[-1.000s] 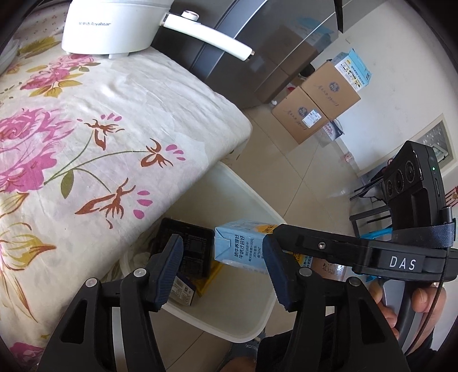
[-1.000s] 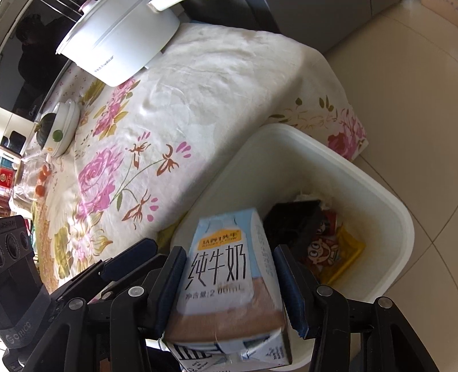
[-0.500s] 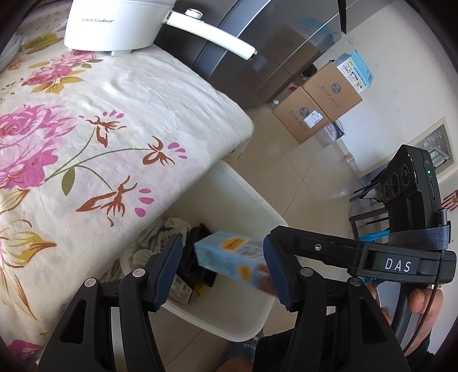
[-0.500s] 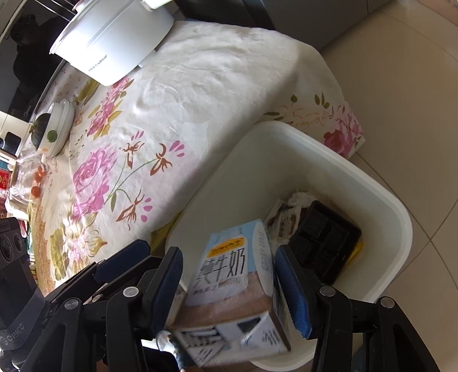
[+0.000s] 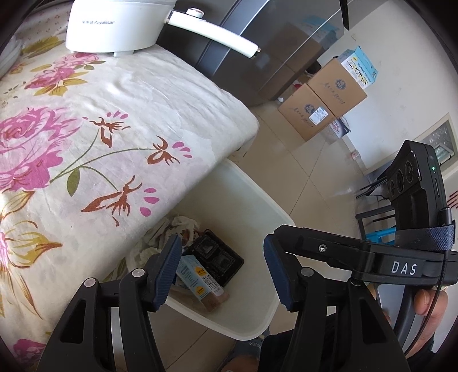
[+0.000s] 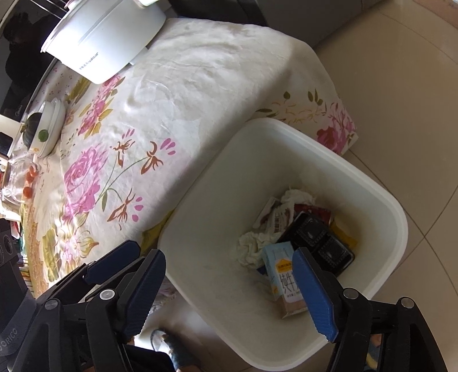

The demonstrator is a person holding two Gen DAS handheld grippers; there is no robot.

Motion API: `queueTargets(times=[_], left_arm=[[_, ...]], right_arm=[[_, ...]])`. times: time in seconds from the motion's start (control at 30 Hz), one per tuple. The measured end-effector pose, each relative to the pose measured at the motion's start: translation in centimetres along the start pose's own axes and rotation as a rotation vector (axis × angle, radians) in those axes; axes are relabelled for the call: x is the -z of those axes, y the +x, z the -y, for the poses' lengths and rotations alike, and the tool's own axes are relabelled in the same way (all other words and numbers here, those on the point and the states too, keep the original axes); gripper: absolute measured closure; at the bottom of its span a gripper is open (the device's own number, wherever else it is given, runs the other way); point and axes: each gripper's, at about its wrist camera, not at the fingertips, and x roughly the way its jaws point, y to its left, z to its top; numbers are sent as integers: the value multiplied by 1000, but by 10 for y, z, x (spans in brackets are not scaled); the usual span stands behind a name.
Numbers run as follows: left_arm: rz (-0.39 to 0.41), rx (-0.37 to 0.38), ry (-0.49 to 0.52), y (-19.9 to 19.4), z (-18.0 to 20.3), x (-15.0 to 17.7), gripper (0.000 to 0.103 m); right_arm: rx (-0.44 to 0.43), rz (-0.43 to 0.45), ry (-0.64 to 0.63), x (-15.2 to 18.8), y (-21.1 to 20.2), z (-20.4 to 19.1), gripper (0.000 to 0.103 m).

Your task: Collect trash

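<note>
1. The right gripper point(image 6: 232, 289) hangs above the white bin point(image 6: 380, 194), its blue-padded jaws spread wide with nothing between them.
2. The milk carton point(image 6: 282, 274) lies inside the bin, on its bottom near the front wall, partly hidden behind the right-hand finger.
3. Beside the carton in the bin sit a black plastic tray point(image 6: 317, 240), crumpled tissues point(image 6: 253, 243) and snack wrappers point(image 6: 279, 219).
4. The left gripper point(image 5: 221, 270) is also wide open and holds nothing; through its gap the same bin point(image 5: 257, 194) shows on the tiled floor, the carton point(image 5: 200, 282) resting next to the tray point(image 5: 219, 261).
5. The bin stands just beside the table, under the overhanging edge of the flowered tablecloth point(image 6: 200, 94).
6. A white cooking pot point(image 5: 120, 25) with a long handle stands at the far end of the table; cardboard boxes point(image 5: 320, 106) are stacked by the wall well apart from the bin.
</note>
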Motion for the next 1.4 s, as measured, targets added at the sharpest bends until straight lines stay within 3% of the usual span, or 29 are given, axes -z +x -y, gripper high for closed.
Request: queueTargets(times=[0.37,0.5,0.63,0.8,0.9,0.97,1.03,1.17,1.4], left_arm=[[-45,-121,2,9,-7,2,35],[-65,-139,-34,13,-15,2,35],[-66,-132,-68,10,-22,0,35],[-63,-165,-13,-2,-7,3,35],[25,-219,76,-27,15,6,33],[85,-270,139,-42,27,8,25],[109,-286,179,-51,36,11,18],[72,-296,227,-56,50,21,18],[56,-296,243,-68,62,32,18]], right_arm=[[63,0,-87,4,3,-13,18],[79,-20,-107,5,4,-14,18],[151,-2,-194,13,0,-25,18],[226,140,-238,42,-25,-27,18],[246,238,-242,52,-48,-28,18],[263,299,-239,58,-63,-26,15],[256,335,-223,63,-73,-24,13],[179,316,-203,72,-75,-21,12],[146,326,-251,84,-82,-33,12]])
